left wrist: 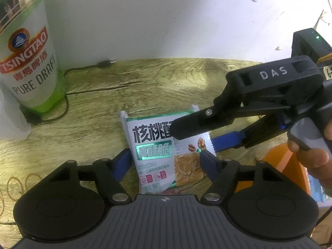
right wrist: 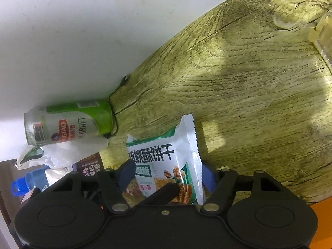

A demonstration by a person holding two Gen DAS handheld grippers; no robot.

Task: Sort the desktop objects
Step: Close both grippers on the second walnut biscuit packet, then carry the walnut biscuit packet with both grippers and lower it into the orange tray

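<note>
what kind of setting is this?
Probably a home or dorm desk against a white wall: a wood-grain tabletop carrying a green-and-white Tsingtao beer can, a white-and-green walnut biscuit packet and a loose black charging cable.

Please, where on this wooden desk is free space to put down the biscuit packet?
Bare wood lies beyond the biscuit packet, between the wall and the clear box. Crowded: around the beer can, white bag and blue bottle.
</note>
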